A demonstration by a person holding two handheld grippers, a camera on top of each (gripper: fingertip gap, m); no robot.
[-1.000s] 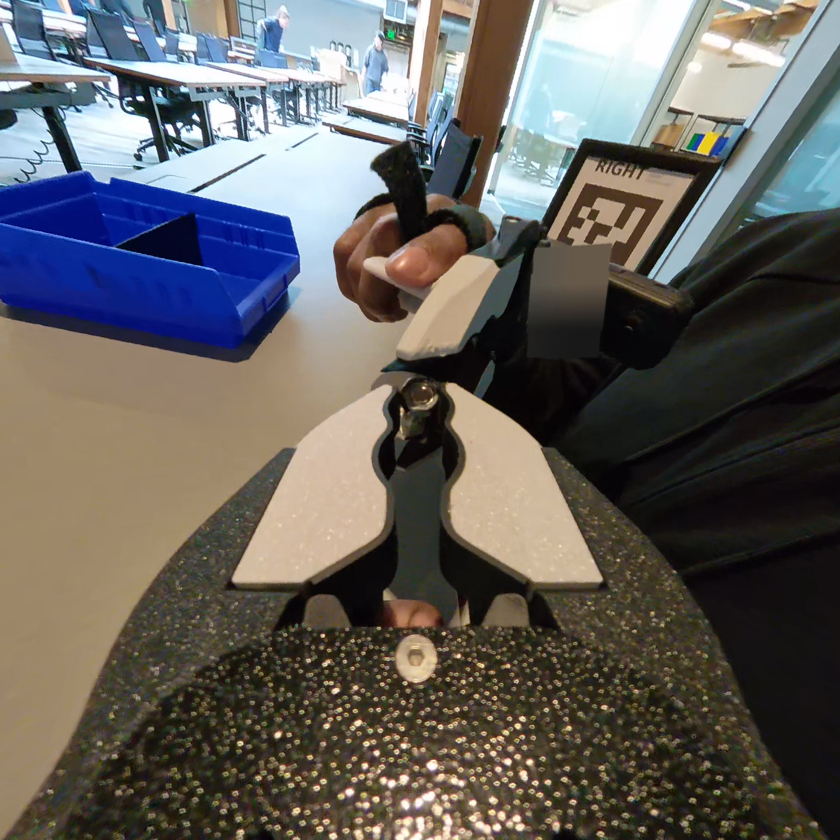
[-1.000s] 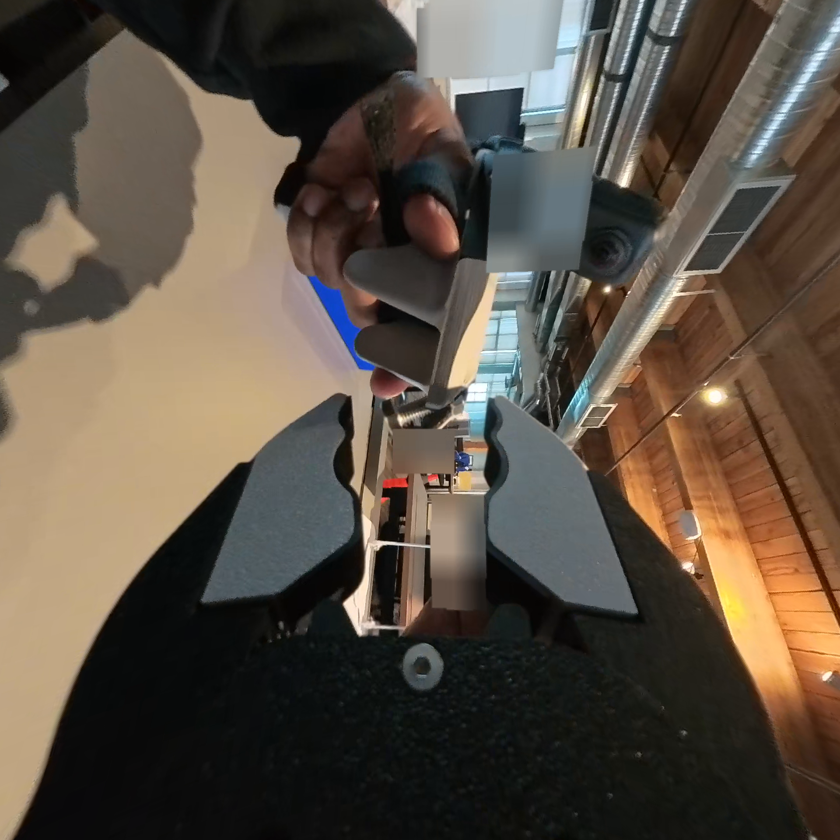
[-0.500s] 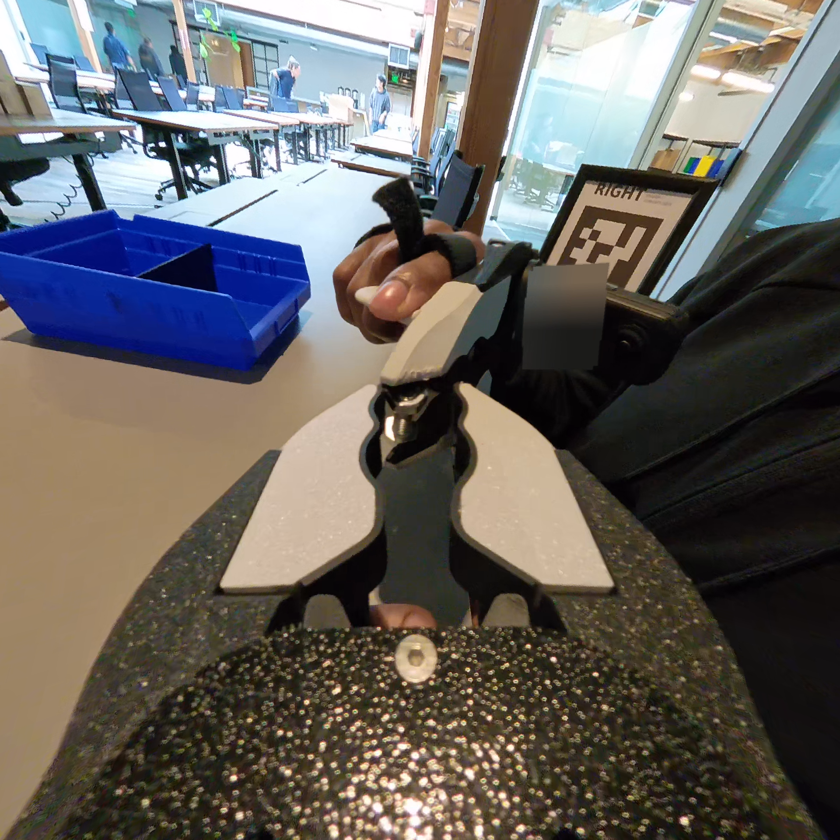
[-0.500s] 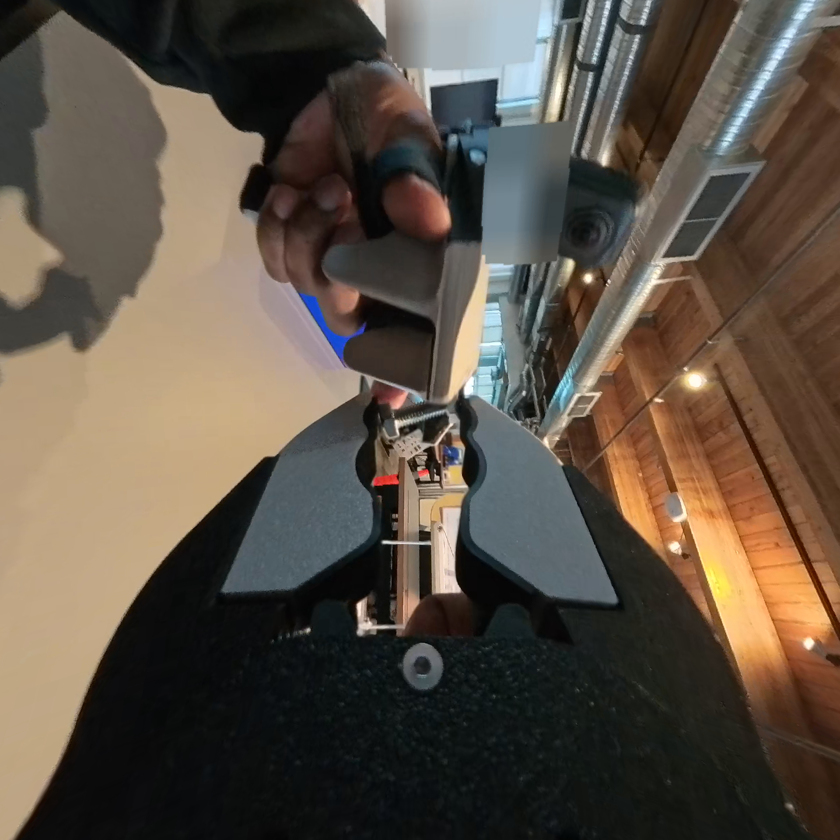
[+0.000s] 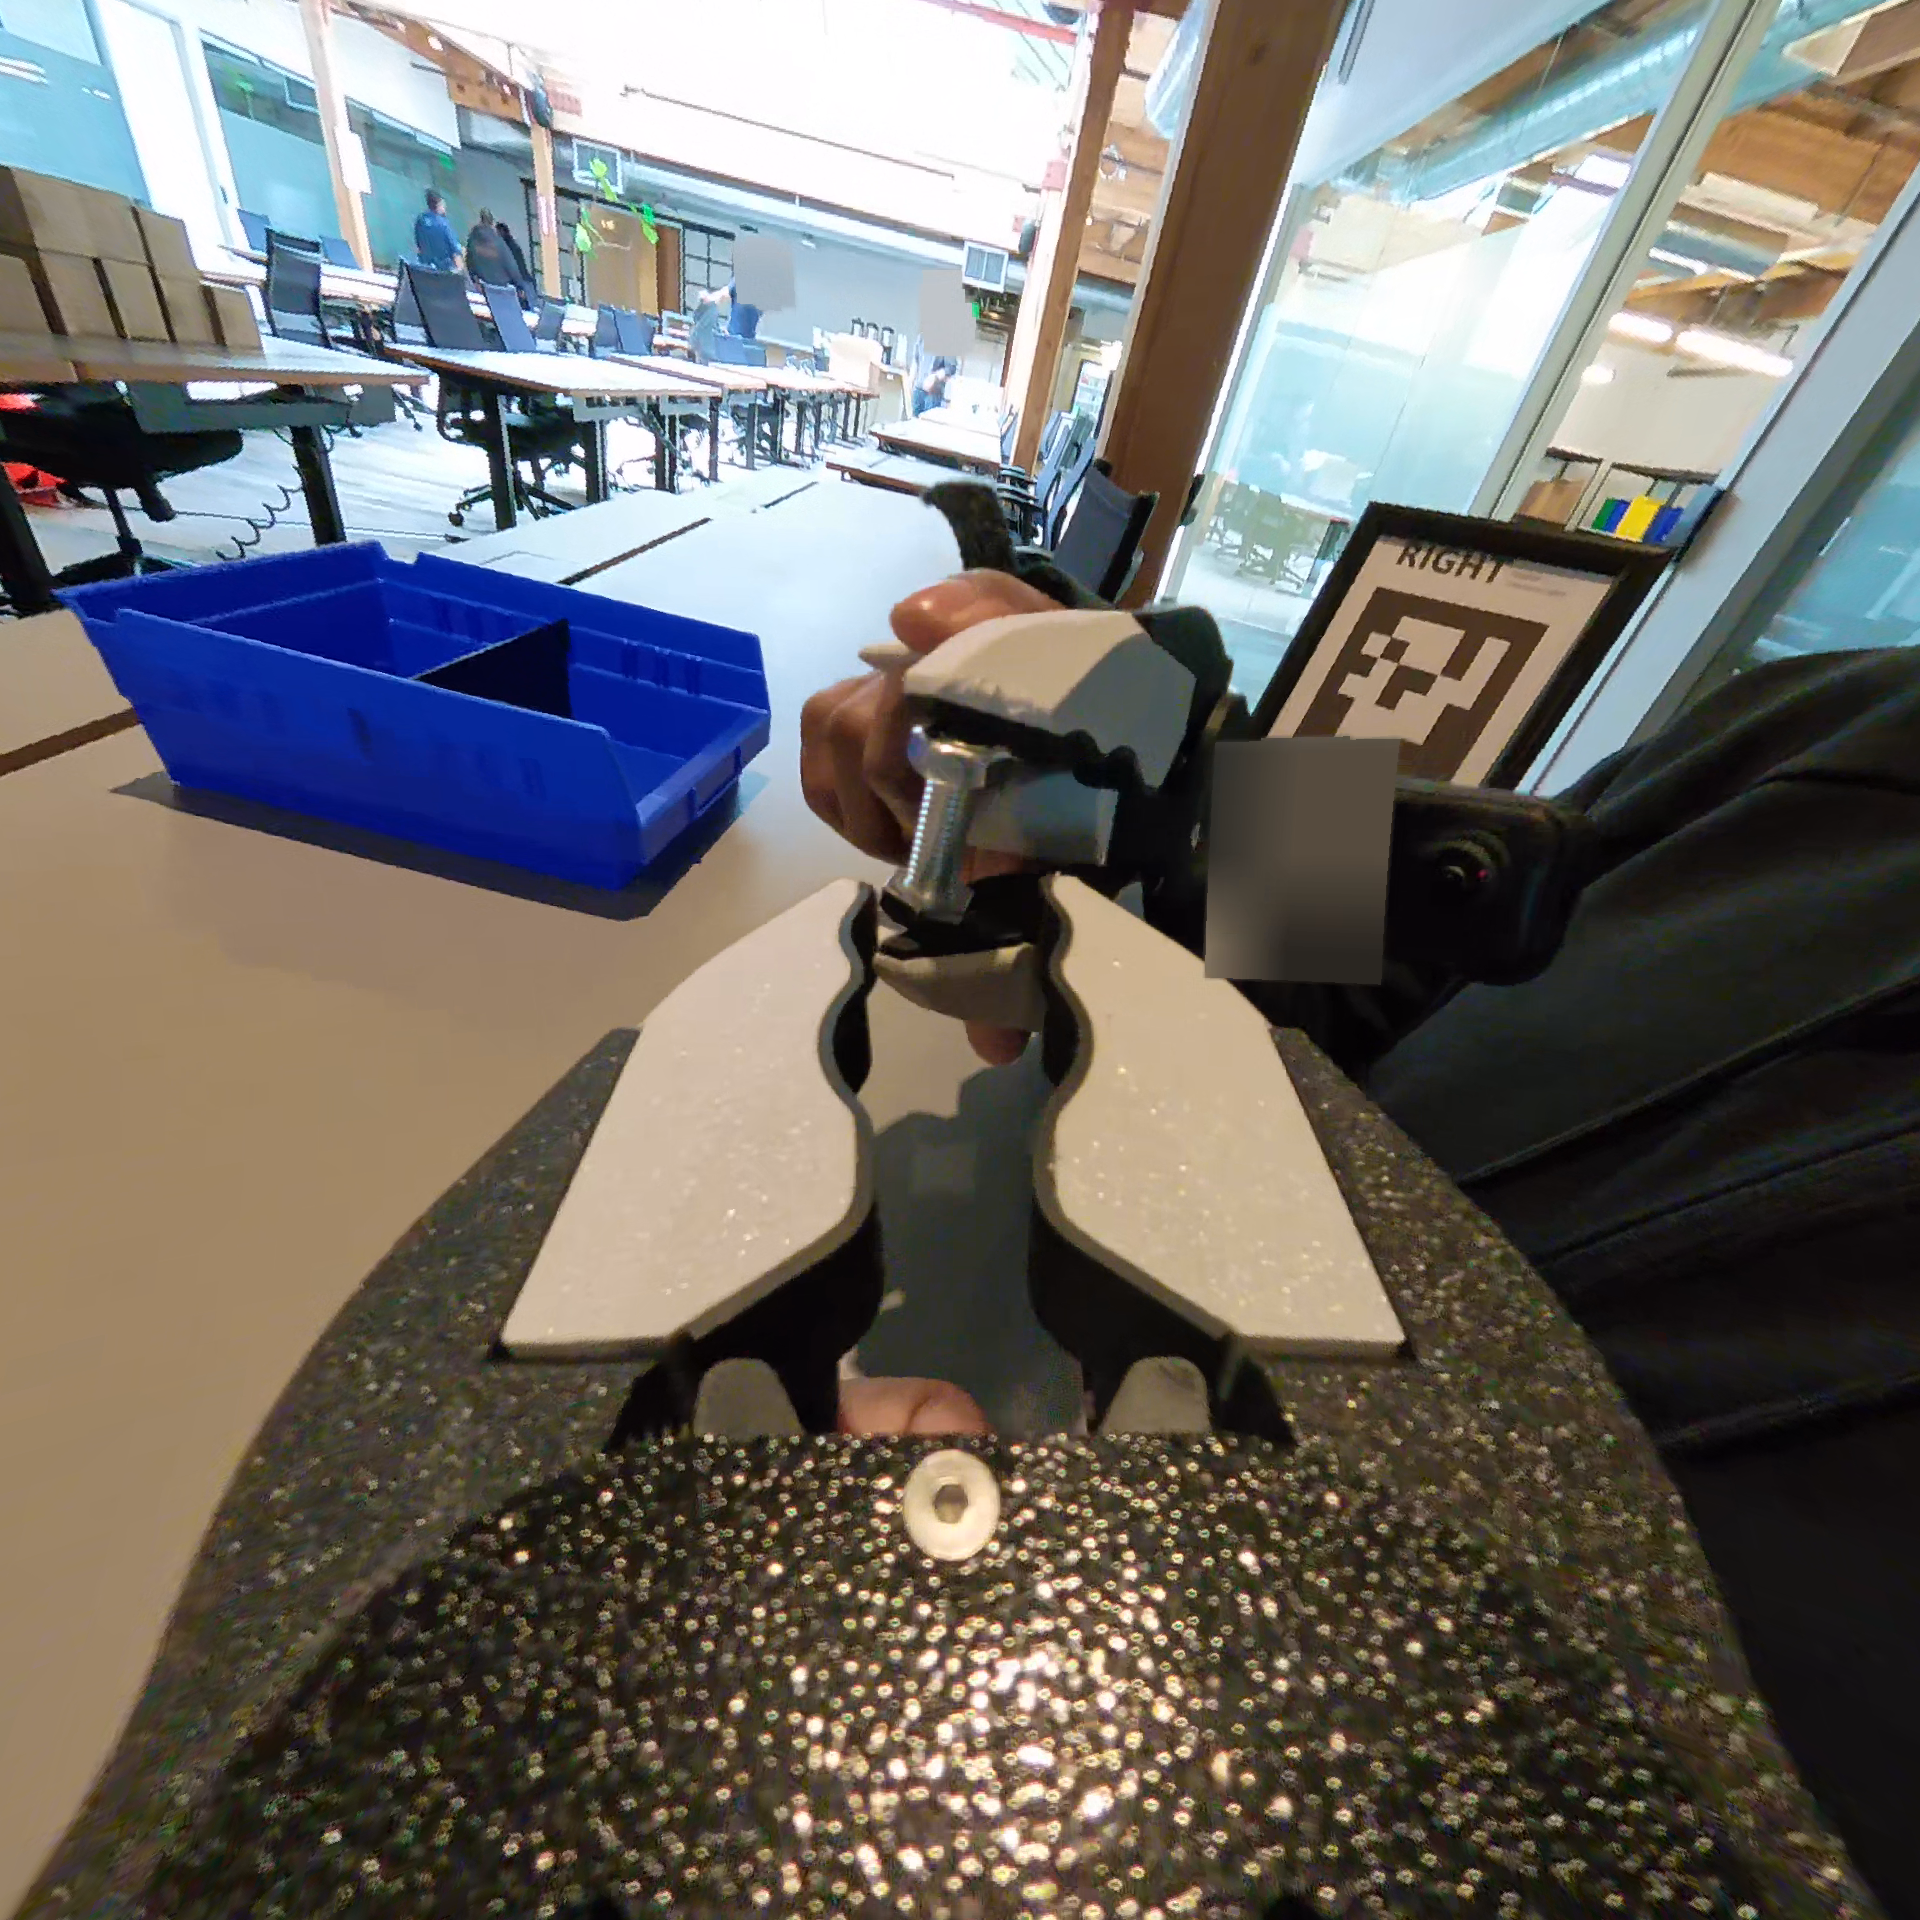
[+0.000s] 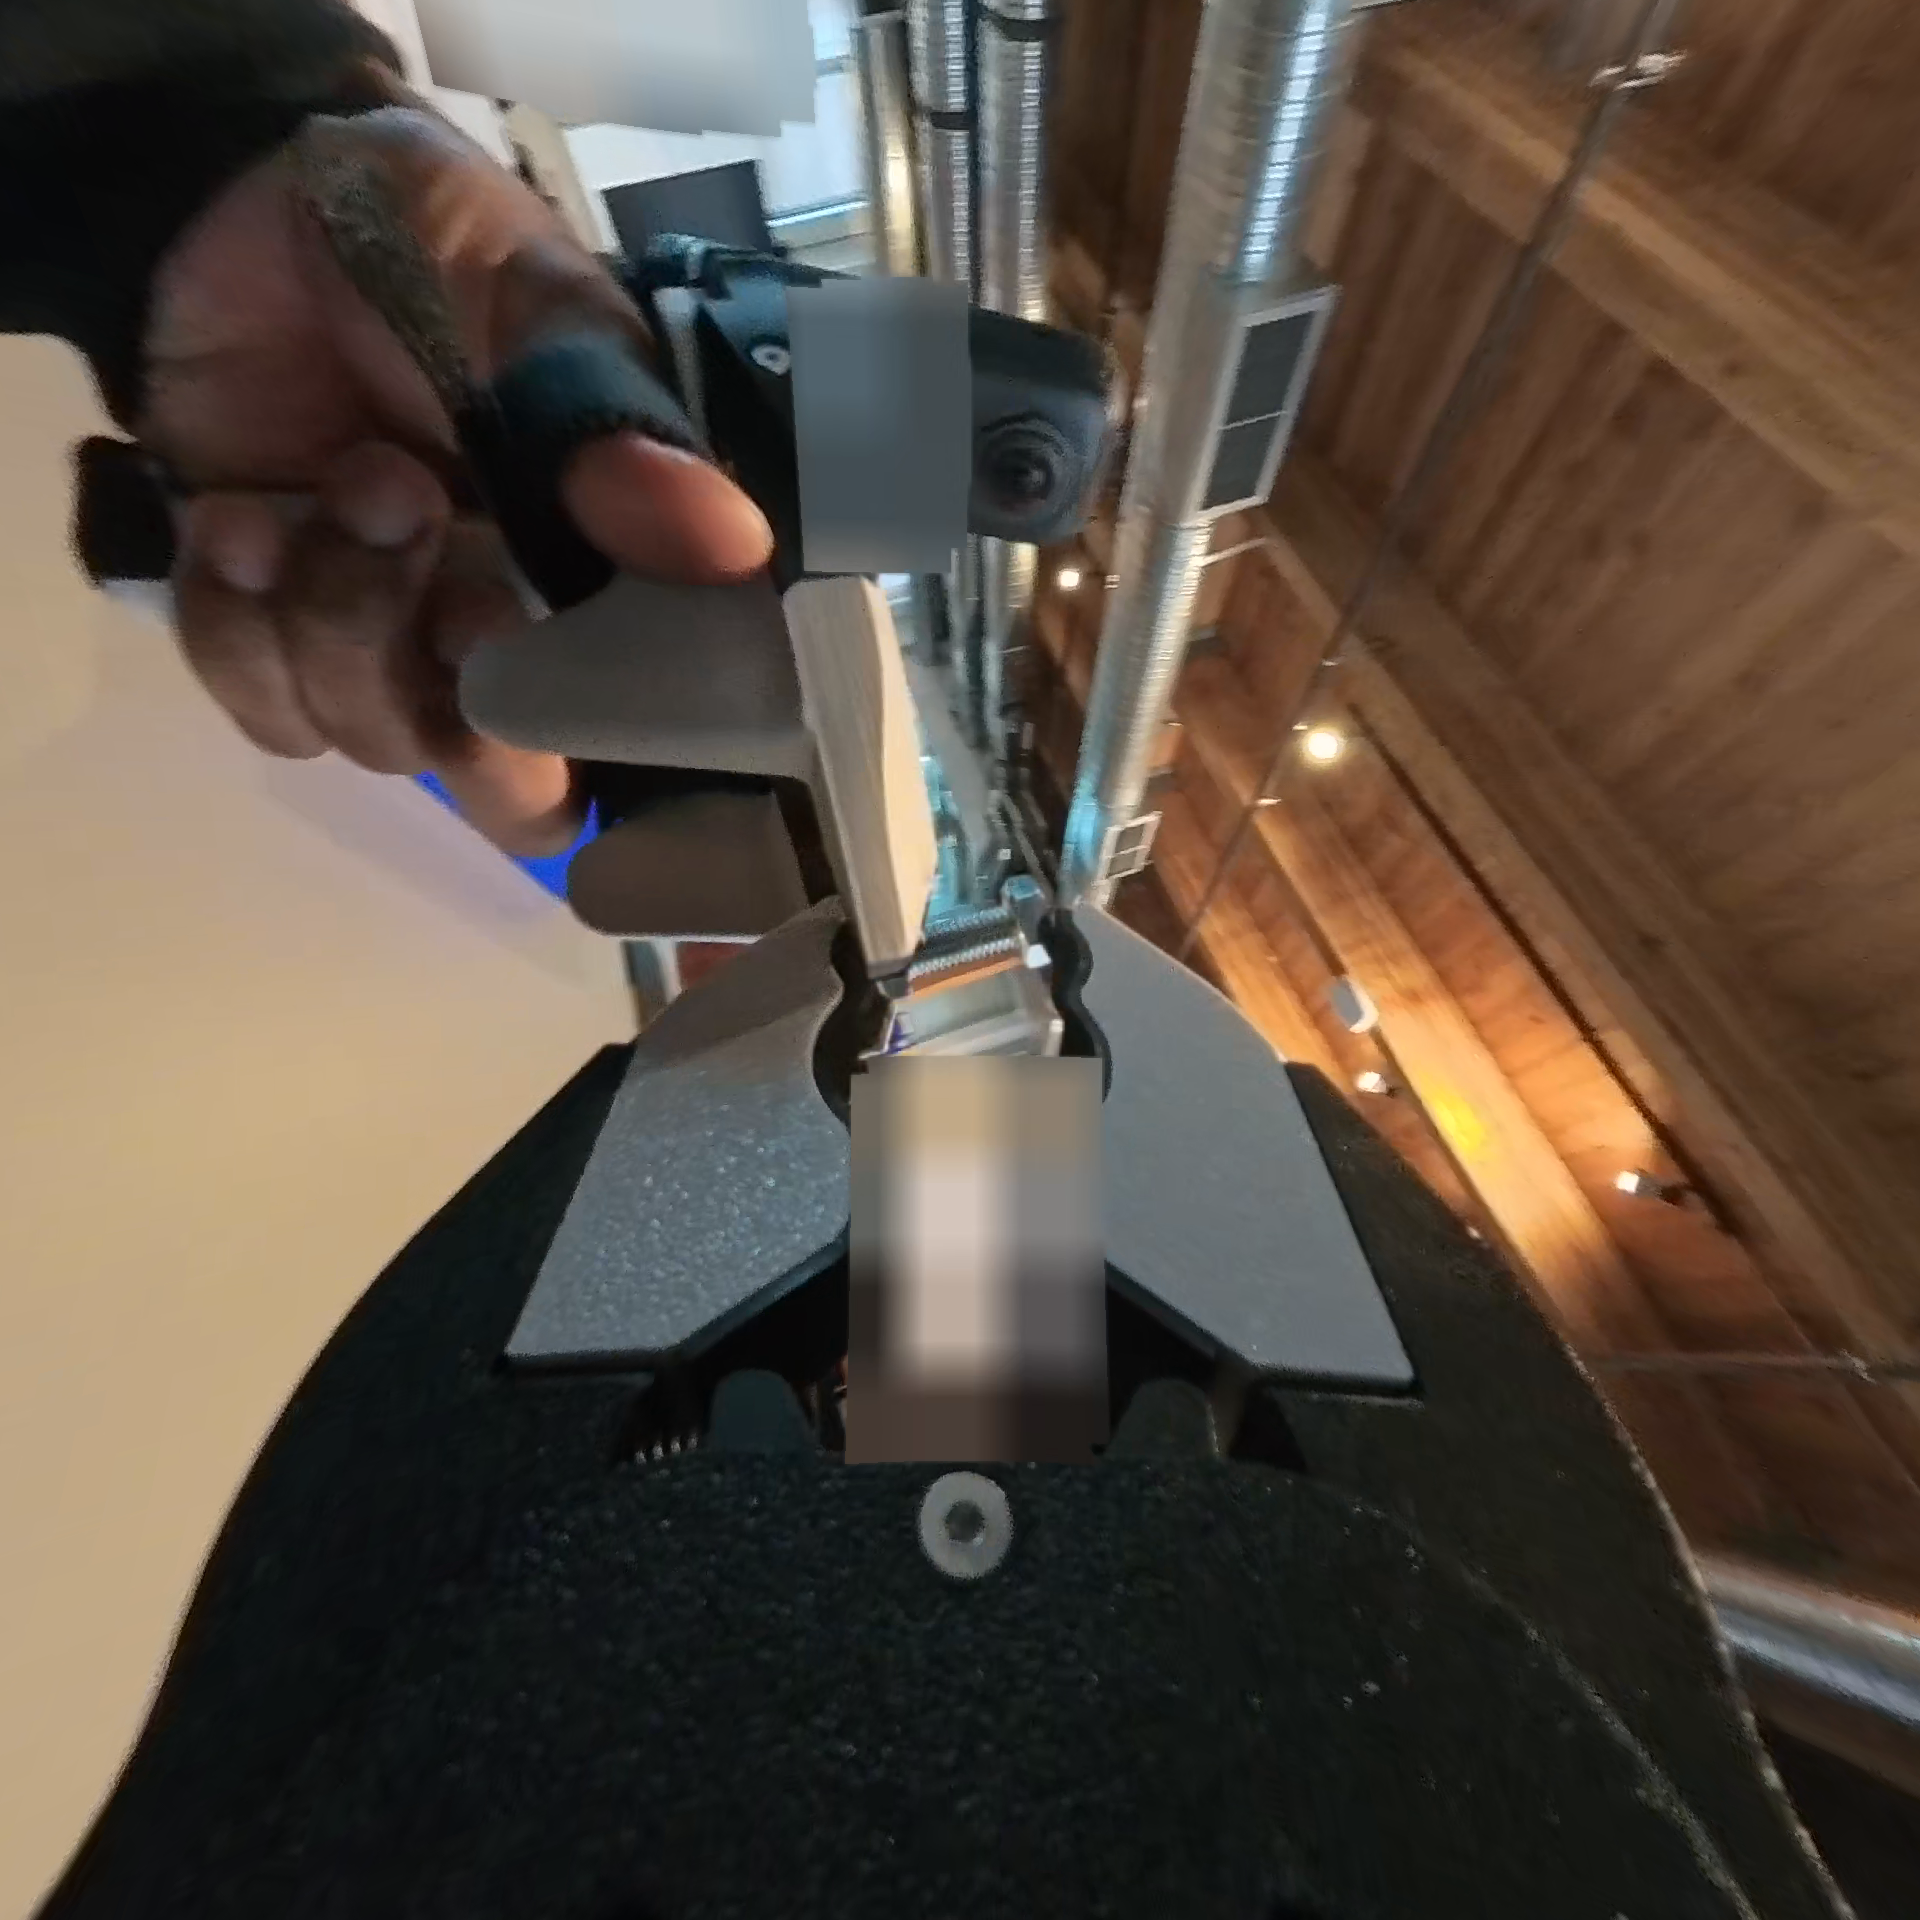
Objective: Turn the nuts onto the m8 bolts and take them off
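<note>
A silver bolt (image 5: 940, 810) hangs head up, with what looks like a nut (image 5: 928, 894) at its lower end. My right gripper (image 6: 951, 940) is shut on the bolt (image 6: 961, 940), which lies across its jaws with the head against the right finger. In the left wrist view the right gripper's upper finger (image 5: 1039, 665) sits over the bolt head. My left gripper (image 5: 956, 909) is open, its tips on either side of the bolt's lower end without clamping it. One left finger (image 6: 868, 790) shows edge-on in the right wrist view.
A blue plastic bin (image 5: 416, 717) with a black divider stands on the pale table (image 5: 260, 1039) at the left. A framed marker card (image 5: 1455, 644) stands at the back right. A person's hand (image 5: 847, 748) and dark sleeve (image 5: 1662, 1039) fill the right side. The tips of both grippers are at nearly the same place.
The right gripper closed on the bolt and turned it so its head points up. The left gripper, shut on it before, has opened. Both grippers have lifted a little.
</note>
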